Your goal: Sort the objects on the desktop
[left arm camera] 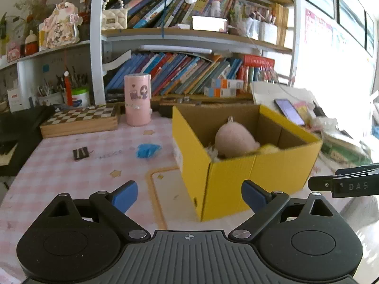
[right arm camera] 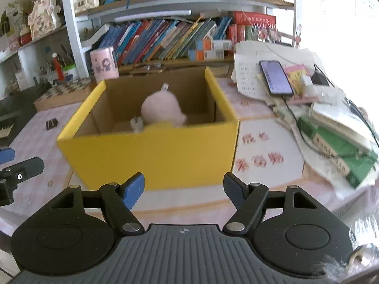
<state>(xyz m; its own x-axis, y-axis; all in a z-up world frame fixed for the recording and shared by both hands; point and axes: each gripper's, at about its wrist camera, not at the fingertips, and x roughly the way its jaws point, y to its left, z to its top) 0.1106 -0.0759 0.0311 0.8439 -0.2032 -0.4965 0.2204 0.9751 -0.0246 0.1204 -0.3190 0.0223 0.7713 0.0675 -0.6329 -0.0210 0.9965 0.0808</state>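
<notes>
Pink plush toy already sits in the yellow box. Blue wad and small dark item are left on the tabletop. Left tongs and right tongs both gape apart, empty.

1. You have strong daylight from the right of the yellow box, blowing that side out white.
2. The yellow box's edges smear with motion blur.
3. Fisheye bends the bookshelf behind it.
</notes>
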